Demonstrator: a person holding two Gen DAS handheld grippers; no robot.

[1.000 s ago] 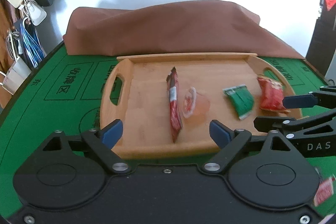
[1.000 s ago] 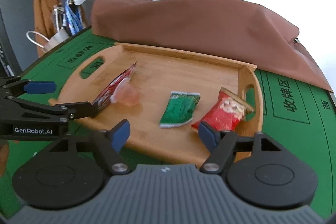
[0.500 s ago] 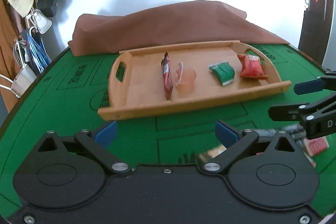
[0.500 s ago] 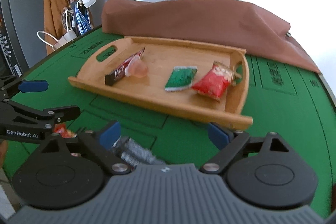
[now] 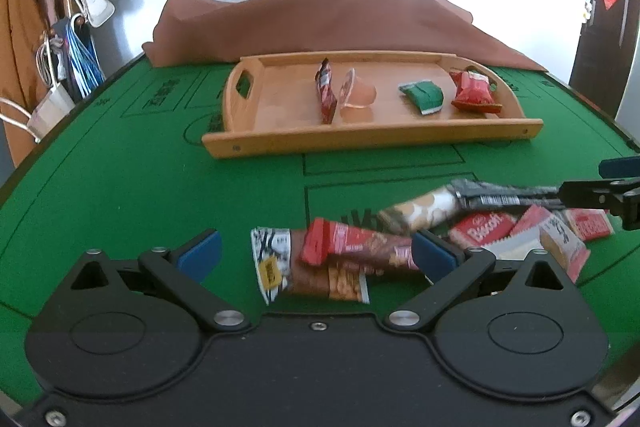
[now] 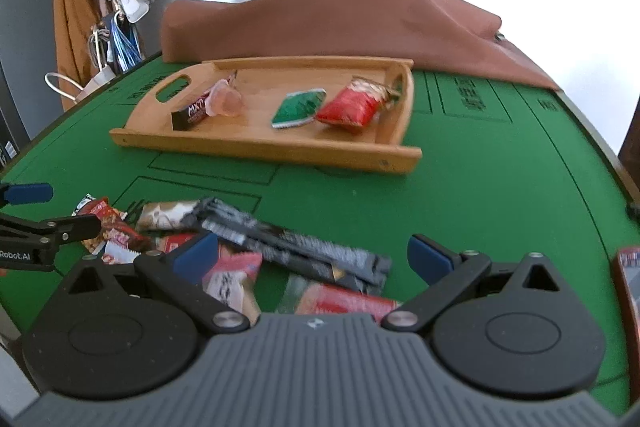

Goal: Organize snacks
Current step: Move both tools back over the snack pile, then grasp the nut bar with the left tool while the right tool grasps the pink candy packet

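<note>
Snacks split in two groups. Four sit in the wooden tray (image 5: 372, 139): one dark red bar (image 5: 326, 91) leftmost, one jelly cup (image 5: 357, 95) on its side touching the bar, one green packet (image 5: 424, 97), one red packet (image 5: 474, 91) at the tray's right end by the handle cutout. Same four show in the right wrist view: bar (image 6: 192, 113), cup (image 6: 226, 101), green (image 6: 298, 108), red (image 6: 352, 105). Remaining snacks lie in a loose pile (image 5: 440, 231) on the green desk (image 5: 140, 179), on the near side of the tray and well apart from it; the count is unclear from overlap and blur. At least two brown-red bars (image 5: 340, 259), one red biscuit pack (image 5: 482, 229), one long black packet (image 6: 296, 247).

Left hand-held gripper (image 5: 316, 253): fingers spread wide, nothing between them, over the pile's left end. Right hand-held gripper (image 6: 310, 253): also spread, empty, over the black packet.

Versus one second ago: both grippers were right at the tray's near edge and the tray filled the view; now both have pulled back, the tray sits farther off and the pile has come into view under them. Tray contents are unchanged. Brown cloth (image 5: 340, 23) lies behind the tray.
</note>
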